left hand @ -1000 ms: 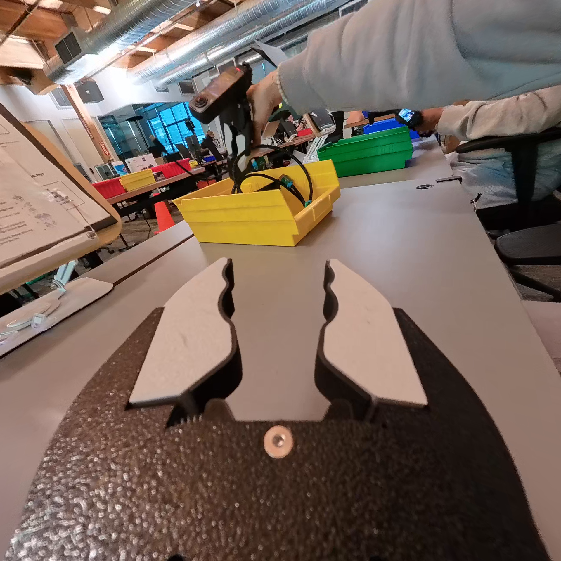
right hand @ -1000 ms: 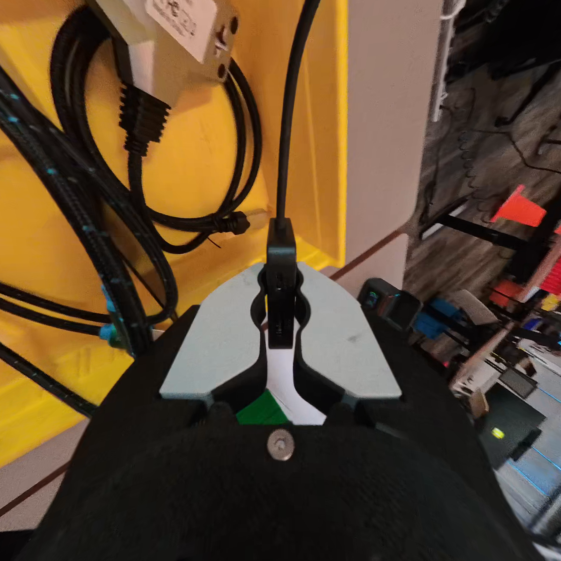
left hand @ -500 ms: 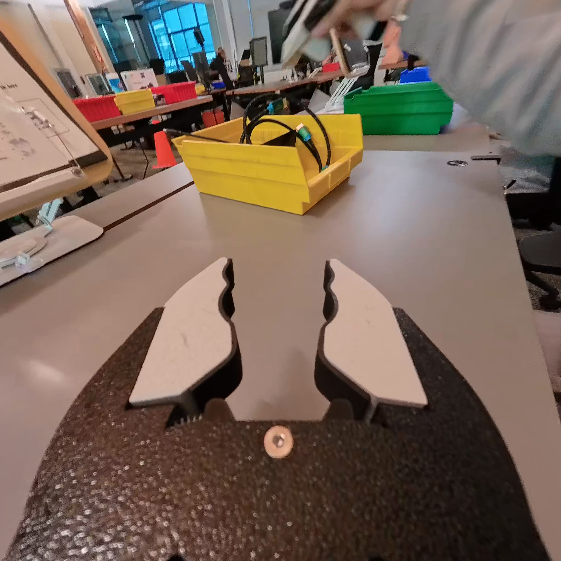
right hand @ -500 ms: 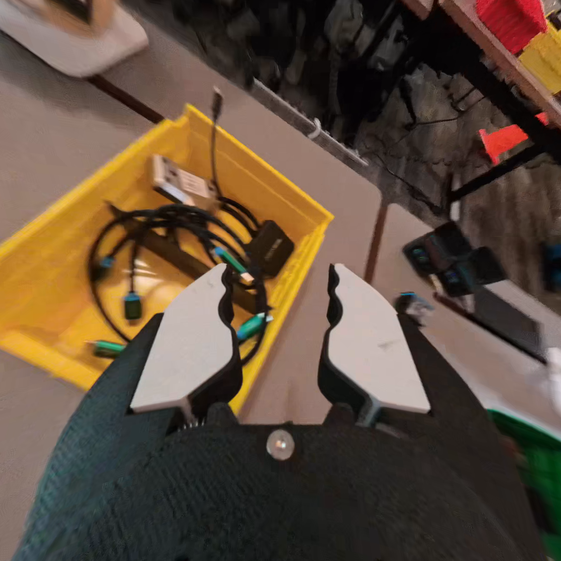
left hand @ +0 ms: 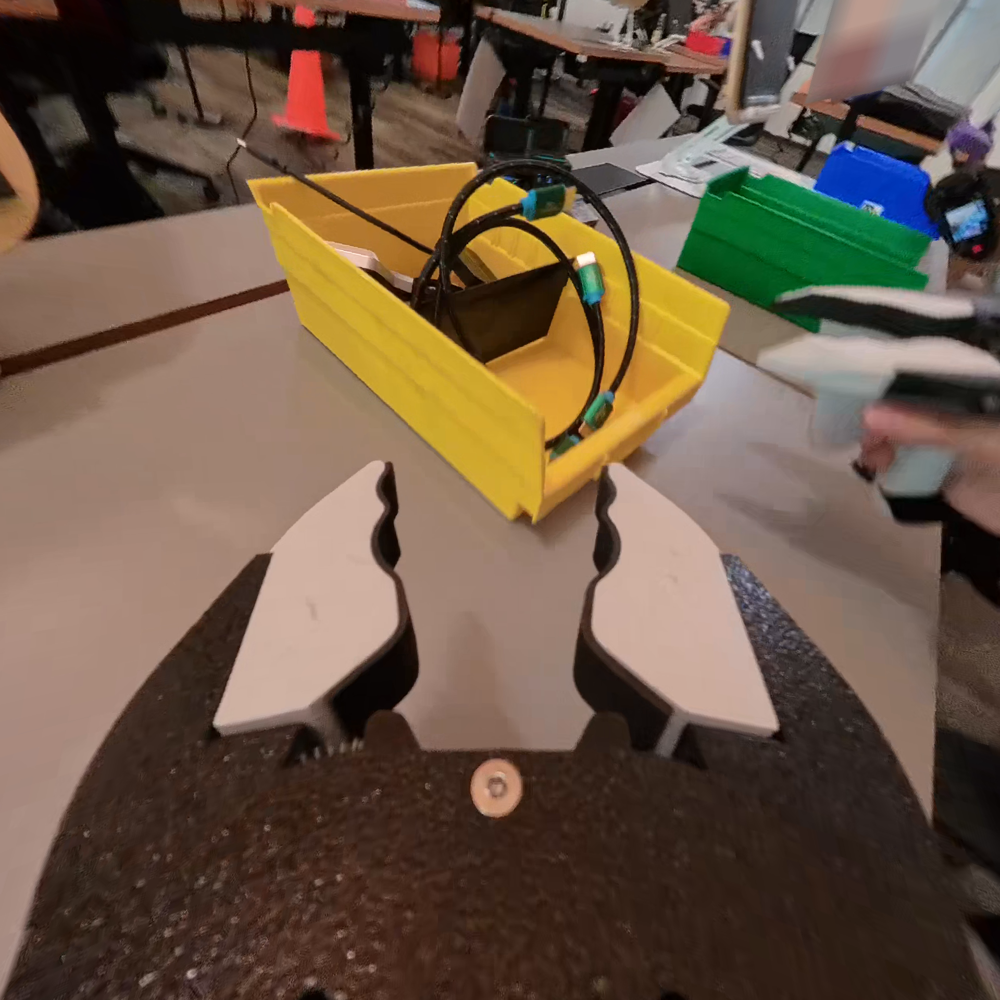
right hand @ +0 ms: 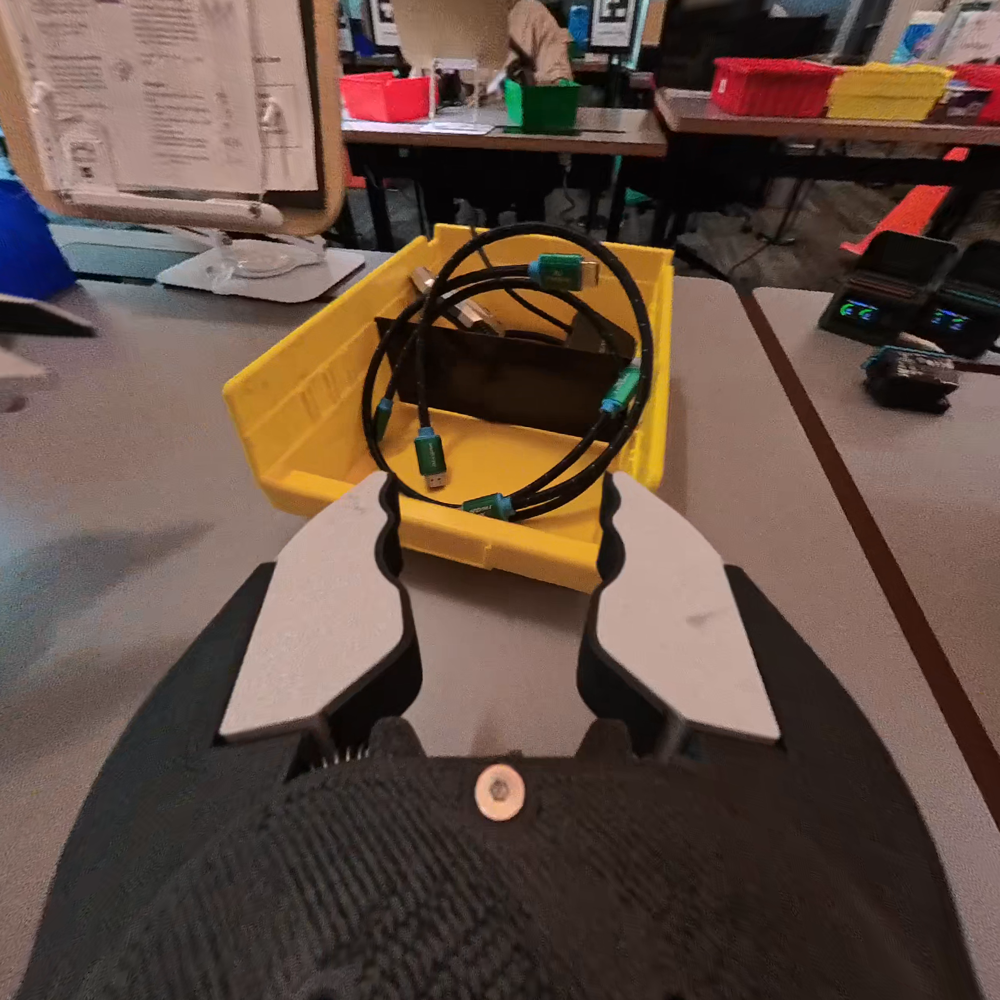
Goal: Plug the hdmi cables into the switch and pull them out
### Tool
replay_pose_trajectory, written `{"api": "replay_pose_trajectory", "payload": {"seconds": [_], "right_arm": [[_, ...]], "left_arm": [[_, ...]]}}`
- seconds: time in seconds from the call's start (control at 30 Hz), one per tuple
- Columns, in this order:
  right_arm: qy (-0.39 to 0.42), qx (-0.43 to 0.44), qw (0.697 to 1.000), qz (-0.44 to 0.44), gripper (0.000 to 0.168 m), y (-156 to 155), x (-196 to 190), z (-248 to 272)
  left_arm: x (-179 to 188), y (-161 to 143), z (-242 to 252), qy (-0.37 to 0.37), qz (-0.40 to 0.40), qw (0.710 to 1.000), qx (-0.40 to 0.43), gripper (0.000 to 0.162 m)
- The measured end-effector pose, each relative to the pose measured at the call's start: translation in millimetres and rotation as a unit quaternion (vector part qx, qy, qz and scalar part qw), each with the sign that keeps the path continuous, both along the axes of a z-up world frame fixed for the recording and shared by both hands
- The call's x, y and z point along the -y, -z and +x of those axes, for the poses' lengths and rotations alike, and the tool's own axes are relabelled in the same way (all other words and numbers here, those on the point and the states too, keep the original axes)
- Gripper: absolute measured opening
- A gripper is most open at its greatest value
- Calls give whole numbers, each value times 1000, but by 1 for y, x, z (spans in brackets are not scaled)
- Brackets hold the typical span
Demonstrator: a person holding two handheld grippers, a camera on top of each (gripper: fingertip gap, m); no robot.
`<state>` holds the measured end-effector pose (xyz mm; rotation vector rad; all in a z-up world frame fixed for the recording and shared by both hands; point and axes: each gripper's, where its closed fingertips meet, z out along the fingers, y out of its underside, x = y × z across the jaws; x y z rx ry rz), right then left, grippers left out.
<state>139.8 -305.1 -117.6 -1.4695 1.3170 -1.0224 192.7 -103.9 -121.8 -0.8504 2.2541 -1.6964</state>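
While both tools hover over the grey desk (right hand: pixel 135 487), the left gripper (left hand: pixel 495 476) and the right gripper (right hand: pixel 500 481) have their fingers spread wide with nothing between them. The coiled HDMI cables (right hand: pixel 541 379) with green plugs lie in the yellow bin (right hand: pixel 303 400) near the desk's far edge. The silver switch (left hand: pixel 362 260) lies at the bin's far end behind a black divider (right hand: pixel 514 379).

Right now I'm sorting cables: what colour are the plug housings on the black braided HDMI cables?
Green housings with blue collars, clearest in the right wrist view.

Grey table (right hand: pixel 162 487) bearing yellow bin (right hand: pixel 303 400)
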Motion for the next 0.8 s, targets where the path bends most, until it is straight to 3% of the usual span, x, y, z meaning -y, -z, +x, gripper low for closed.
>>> {"api": "replay_pose_trajectory", "payload": {"seconds": [0.2,0.4,0.53,0.57,0.6,0.63,0.67,0.8], "right_arm": [[19,-31,998,-60,71,7,26,-9],[45,-26,999,-11,74,6,43,-15],[76,-42,996,-12,87,12,51,-13],[82,-48,995,-12,89,15,52,-13],[86,-52,995,-15,91,16,52,-13],[89,-54,994,-17,92,17,52,-13],[90,-54,994,-20,93,15,52,-13],[83,-37,996,-22,93,5,47,-14]], "left_arm": [[51,5,56,-94,45,994,-17,72],[85,29,94,-102,150,980,-83,68],[83,55,110,-117,242,959,-92,69],[84,60,110,-113,244,958,-104,65],[83,65,110,-107,244,957,-115,51],[81,69,110,-100,248,956,-117,28],[72,71,115,-111,262,953,-102,19],[27,71,120,-96,275,954,-73,10]]}}
